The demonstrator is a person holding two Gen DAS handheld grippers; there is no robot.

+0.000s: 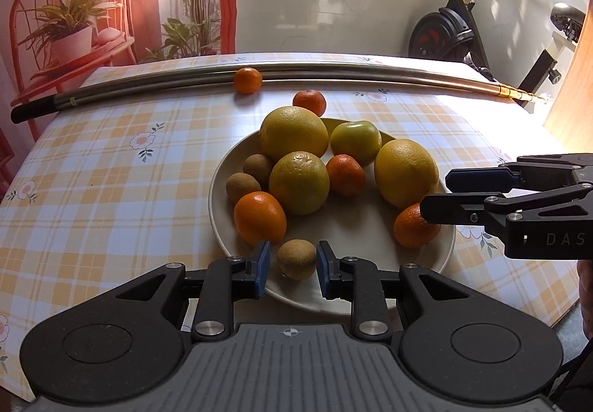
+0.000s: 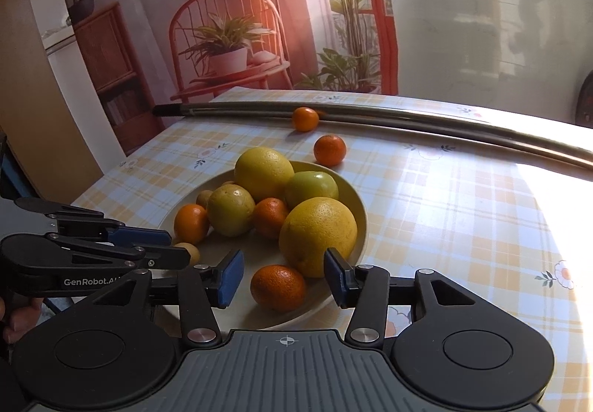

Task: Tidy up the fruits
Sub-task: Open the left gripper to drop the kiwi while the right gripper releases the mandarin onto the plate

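Observation:
A cream plate (image 1: 218,211) holds three large yellow citrus fruits, a green fruit (image 1: 355,141), tangerines and kiwis. My left gripper (image 1: 293,271) is open, and a kiwi (image 1: 296,259) at the plate's near rim sits between its blue pads with a gap on each side. My right gripper (image 2: 283,280) is open too. It straddles a tangerine (image 2: 278,287) at the plate's near edge, without touching it, beside a big yellow citrus (image 2: 315,234). From the left wrist view the right gripper (image 1: 439,195) reaches in over that tangerine (image 1: 413,228). Two tangerines (image 1: 247,80) (image 1: 309,102) lie loose on the tablecloth behind the plate.
A long metal pole (image 1: 333,72) lies across the far side of the checked table (image 1: 111,171), with one loose tangerine against it. An exercise bike (image 1: 444,30) stands beyond the table's far right corner. A wooden panel (image 1: 570,78) rises at the right edge.

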